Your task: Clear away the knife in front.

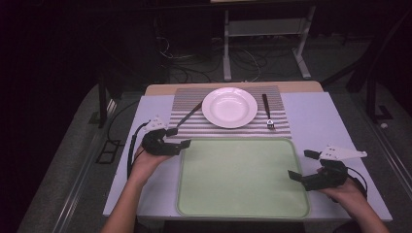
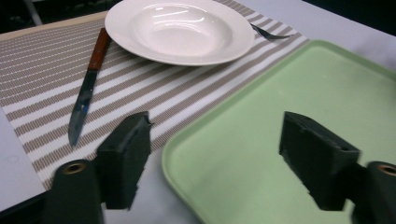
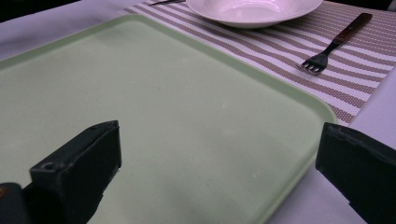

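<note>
A pale green tray (image 1: 243, 177) lies empty at the front middle of the table. Behind it a striped placemat (image 1: 194, 127) carries a white plate (image 1: 229, 107), a knife (image 1: 188, 115) to its left and a fork (image 1: 267, 111) to its right. My left gripper (image 1: 179, 137) is open over the tray's far left corner (image 2: 177, 154), jaws wide apart with nothing between them; the knife (image 2: 86, 91) and plate (image 2: 180, 30) lie just beyond. My right gripper (image 1: 301, 165) hangs open at the tray's right edge (image 3: 299, 154), nothing held, with the fork (image 3: 334, 44) ahead of it.
The table has a pale cloth (image 1: 316, 116) and drops off at its front and side edges. Dark floor, cables and a white table frame (image 1: 265, 29) lie beyond the far edge. Bare cloth flanks the tray on both sides.
</note>
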Demonstrator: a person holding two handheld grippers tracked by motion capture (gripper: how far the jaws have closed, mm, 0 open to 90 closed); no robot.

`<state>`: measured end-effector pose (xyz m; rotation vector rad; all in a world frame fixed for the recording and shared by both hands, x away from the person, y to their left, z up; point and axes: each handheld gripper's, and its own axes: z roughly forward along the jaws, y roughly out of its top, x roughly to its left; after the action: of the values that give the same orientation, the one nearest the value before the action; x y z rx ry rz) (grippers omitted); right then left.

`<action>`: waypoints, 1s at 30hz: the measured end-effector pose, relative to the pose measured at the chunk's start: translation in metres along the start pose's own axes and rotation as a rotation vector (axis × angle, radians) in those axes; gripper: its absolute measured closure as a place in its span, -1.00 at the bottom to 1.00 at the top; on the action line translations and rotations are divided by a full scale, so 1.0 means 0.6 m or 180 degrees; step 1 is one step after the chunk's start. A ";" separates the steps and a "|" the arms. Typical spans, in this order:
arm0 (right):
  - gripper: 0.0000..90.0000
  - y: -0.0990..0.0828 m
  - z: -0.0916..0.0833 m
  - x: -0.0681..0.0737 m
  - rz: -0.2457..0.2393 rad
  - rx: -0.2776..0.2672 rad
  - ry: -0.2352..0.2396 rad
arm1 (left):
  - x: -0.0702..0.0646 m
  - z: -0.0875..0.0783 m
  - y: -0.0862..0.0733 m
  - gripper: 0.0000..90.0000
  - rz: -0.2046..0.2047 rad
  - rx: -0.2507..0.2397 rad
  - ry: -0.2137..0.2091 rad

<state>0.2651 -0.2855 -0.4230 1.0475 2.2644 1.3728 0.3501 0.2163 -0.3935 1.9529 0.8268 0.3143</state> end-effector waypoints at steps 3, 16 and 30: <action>-0.99 0.000 0.000 0.000 0.0000 0.0007 -0.0006 | -0.014 -0.010 -0.012 -0.67 0.0028 -0.0021 -0.0012; -0.99 -0.001 0.002 0.000 -0.0021 0.0021 -0.0006 | -0.052 -0.028 -0.041 -1.00 0.0094 -0.0056 -0.0143; -0.99 -0.001 0.001 0.001 -0.0032 0.0004 -0.0019 | -0.057 -0.022 -0.050 -1.00 0.0127 -0.0006 -0.0118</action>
<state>0.2646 -0.2848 -0.4238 1.0380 2.2635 1.3625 0.3051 0.2119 -0.4084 1.9697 0.7642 0.3016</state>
